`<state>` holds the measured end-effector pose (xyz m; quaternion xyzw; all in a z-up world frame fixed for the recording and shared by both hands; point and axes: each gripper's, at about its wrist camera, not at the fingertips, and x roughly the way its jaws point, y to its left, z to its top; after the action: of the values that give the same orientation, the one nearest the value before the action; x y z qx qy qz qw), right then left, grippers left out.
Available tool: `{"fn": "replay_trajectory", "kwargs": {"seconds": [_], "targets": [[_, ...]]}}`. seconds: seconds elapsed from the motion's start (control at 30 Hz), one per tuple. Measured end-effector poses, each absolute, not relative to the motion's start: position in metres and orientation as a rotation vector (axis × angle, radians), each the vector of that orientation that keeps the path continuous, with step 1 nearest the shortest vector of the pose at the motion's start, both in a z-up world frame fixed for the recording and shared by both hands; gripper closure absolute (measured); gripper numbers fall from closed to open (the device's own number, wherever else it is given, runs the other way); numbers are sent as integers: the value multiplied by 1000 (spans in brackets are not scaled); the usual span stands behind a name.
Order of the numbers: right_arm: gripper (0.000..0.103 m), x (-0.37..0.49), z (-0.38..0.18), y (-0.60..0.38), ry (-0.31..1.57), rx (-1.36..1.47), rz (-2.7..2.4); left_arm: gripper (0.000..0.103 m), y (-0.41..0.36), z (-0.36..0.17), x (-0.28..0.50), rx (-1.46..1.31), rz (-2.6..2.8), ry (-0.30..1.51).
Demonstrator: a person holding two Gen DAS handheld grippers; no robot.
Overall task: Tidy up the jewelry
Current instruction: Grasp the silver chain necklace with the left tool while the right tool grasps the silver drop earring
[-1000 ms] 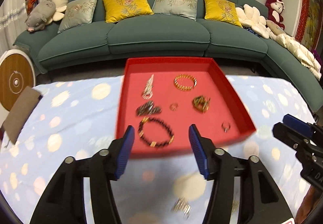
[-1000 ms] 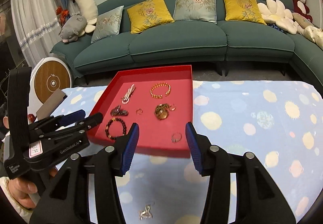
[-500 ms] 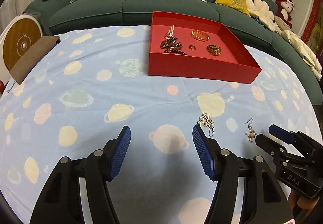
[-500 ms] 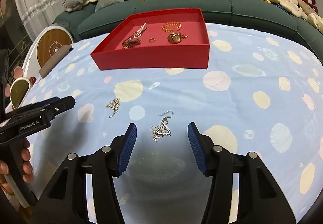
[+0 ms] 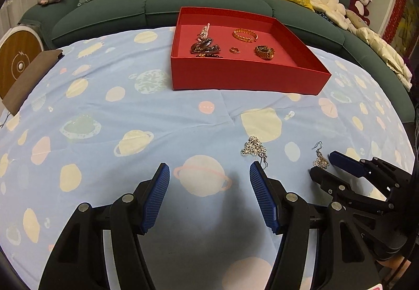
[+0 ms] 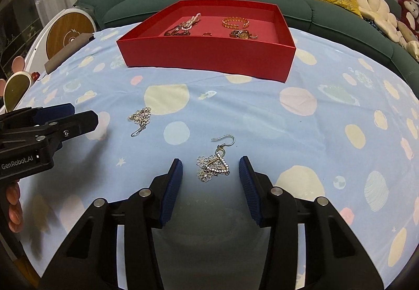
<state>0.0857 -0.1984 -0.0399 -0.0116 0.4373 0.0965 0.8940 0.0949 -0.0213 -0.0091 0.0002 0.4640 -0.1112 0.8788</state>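
Between the right gripper's (image 6: 210, 176) closing jaws lies a flower earring (image 6: 213, 165), not yet pinched. Beside it the left gripper (image 5: 209, 178) gapes empty, its right finger by a second earring (image 5: 254, 148). Farther off, a red tray (image 6: 209, 57) holds bracelets and rings.

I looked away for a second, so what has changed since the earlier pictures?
Both hand-held grippers dropped back from the red tray toward the two earrings on the cloth. The right hand-held gripper now straddles the triangle earring, jaws closing, not yet touching. The left hand-held gripper holds nothing. Tray contents unchanged.
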Motion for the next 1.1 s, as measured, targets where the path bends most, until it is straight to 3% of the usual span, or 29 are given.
{"fn": "replay_trajectory", "kwargs": {"seconds": [0.3,0.8,0.87,1.1], "targets": [[87,87,-40,-202,898,-27,200,42,-29,-14,96,5,-250,979],[88,85,-36,-210,897,3,207,42,-59,-30,117,22,-278,966],[88,85,-35,-211,897,8,207,46,-62,-31,117,38,-274,954],[88,84,-35,-213,899,19,205,83,-65,-31,119,71,-273,924]]}}
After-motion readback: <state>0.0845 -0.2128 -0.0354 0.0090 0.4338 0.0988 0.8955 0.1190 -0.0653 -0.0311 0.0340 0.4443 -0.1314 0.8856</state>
